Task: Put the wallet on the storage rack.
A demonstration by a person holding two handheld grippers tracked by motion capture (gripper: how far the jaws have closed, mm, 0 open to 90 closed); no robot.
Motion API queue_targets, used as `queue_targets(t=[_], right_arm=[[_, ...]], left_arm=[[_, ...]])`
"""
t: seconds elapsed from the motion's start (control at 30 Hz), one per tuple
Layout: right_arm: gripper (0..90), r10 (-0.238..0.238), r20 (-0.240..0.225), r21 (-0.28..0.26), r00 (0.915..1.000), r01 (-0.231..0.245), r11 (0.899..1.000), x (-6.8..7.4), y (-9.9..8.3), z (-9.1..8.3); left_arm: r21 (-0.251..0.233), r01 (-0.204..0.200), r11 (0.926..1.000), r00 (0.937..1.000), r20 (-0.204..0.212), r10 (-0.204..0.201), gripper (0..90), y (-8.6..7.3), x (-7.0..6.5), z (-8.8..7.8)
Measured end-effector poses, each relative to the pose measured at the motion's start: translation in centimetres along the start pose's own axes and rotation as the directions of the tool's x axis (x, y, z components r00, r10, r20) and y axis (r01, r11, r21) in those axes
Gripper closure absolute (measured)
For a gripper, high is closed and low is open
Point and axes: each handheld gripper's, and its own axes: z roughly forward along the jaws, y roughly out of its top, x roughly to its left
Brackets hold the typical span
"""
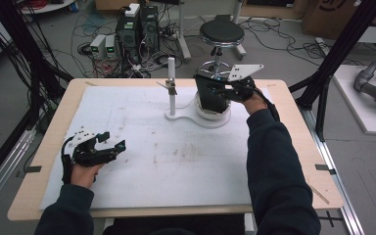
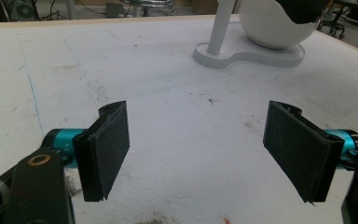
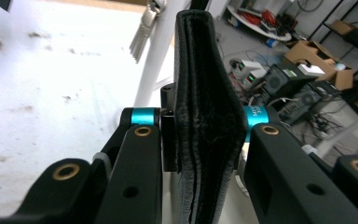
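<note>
A black folded leather wallet (image 3: pixel 207 107) stands on edge between the jaws of my right gripper (image 3: pixel 205 123), which is shut on it. From above, the right gripper (image 1: pixel 221 92) holds the wallet (image 1: pixel 208 95) just over a white bowl (image 1: pixel 215 119) at the back of the table. The bowl belongs to a white stand whose thin upright post (image 1: pixel 172 83) has a metal key (image 1: pixel 169 87) hanging from it; that key (image 3: pixel 143 28) also hangs beside the post in the right gripper view. My left gripper (image 1: pixel 111 145) rests open at the table's left, with nothing between its pads (image 2: pixel 107 149).
A white mat (image 1: pixel 176 161) covers the wooden table (image 1: pixel 293 117). The stand's base (image 2: pixel 247 57) and bowl (image 2: pixel 270 28) lie ahead and to the right of the left gripper. Behind the table are a black stool (image 1: pixel 221 33), computers (image 1: pixel 137 29) and cables.
</note>
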Motion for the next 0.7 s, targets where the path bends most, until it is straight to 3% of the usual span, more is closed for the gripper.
queue_targets(t=[0.13,0.33,0.43,0.57,0.63,0.7], right_arm=[[72.1,0.036,-0.053,-0.009,0.9979,-0.037,0.999,0.8,-0.6,-0.2],[65.3,0.029,-0.092,0.097,0.9953,-0.020,0.995,2.2,-0.6,-0.6],[59.5,0.044,-0.087,0.129,0.9952,-0.032,0.991,2.7,-0.6,-0.7],[52.7,0.077,-0.051,0.116,0.9957,-0.071,0.991,3.3,-1.4,-1.2],[51.3,0.098,-0.069,0.151,0.9928,-0.086,0.985,3.4,-1.6,-1.3],[49.9,0.101,-0.080,0.150,0.9917,-0.088,0.985,3.8,-1.4,-1.5]], left_arm=[[0.001,0.001,1.0000,1.0000,0.001,-0.001,22.6,0.0,-0.1,0.0],[0.002,-0.005,1.0000,1.0000,0.007,0.005,22.6,0.1,-0.2,0.0],[0.001,-0.003,1.0000,1.0000,0.007,0.003,22.7,0.1,-0.2,0.0],[0.004,-0.002,1.0000,0.9999,0.010,0.002,22.8,0.1,-0.2,0.0],[0.004,0.000,1.0000,1.0000,0.010,0.000,22.9,0.1,-0.2,0.1],[0.002,0.001,1.0000,0.9999,0.013,-0.001,22.9,0.2,-0.3,0.1]])
